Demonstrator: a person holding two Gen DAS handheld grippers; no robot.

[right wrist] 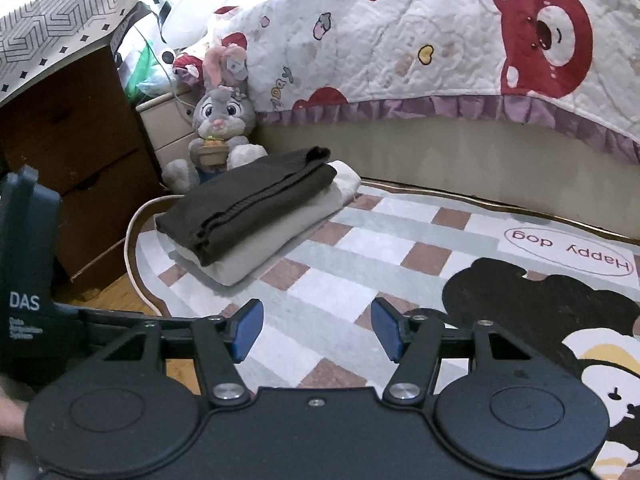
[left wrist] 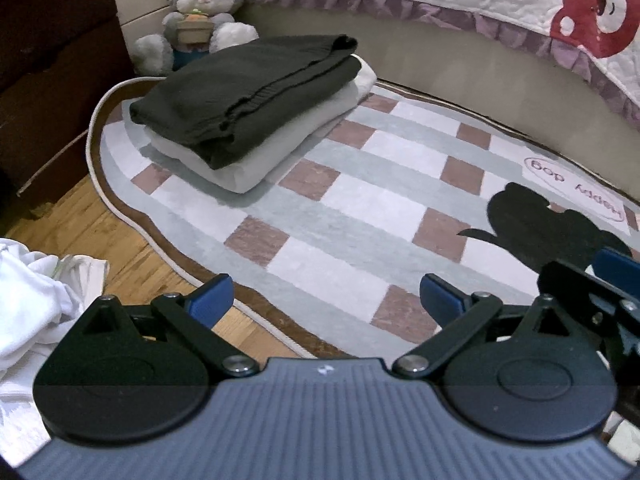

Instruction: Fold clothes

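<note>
a: since both cams look down at the floor, start there — checked rug (left wrist: 360, 208) in grey-green, white and dusty pink squares, wavy brown border with white piping, lying on wood floor (left wrist: 80, 232).

b: rug print?

a: black cartoon dog shape (right wrist: 520, 312) and an oval label reading "happy dog" (right wrist: 570, 258), upside down to the cameras. bed base (right wrist: 460, 164) runs along the far edge of the rug, quilt (right wrist: 400, 48) with red bears and a purple ruffle hanging over it.

b: rest of room?

a: dark wood drawer unit (right wrist: 80, 168) at left with a patterned box on top, cream bedside cabinet (right wrist: 168, 132) behind, grey plush rabbit (right wrist: 220, 128) sitting in the corner holding a little pot.

b: clothes?

a: folded stack on the rug's far left corner, just in front of the rabbit — dark folded garment (left wrist: 248, 92), ribbed hem showing, lying on top of a white folded garment (left wrist: 256, 152). edges roughly squared, dark one sits a bit skewed. separate crumpled white cloth (left wrist: 36, 292) on the wood floor at the left edge of the left view, off the rug.

b: grippers?

a: left gripper (left wrist: 326, 298) jaws spread wide, nothing between the blue pads, over the rug's near edge. right gripper (right wrist: 318, 330) jaws apart too, narrower gap, also empty, above the rug. both well short of the stack.
</note>
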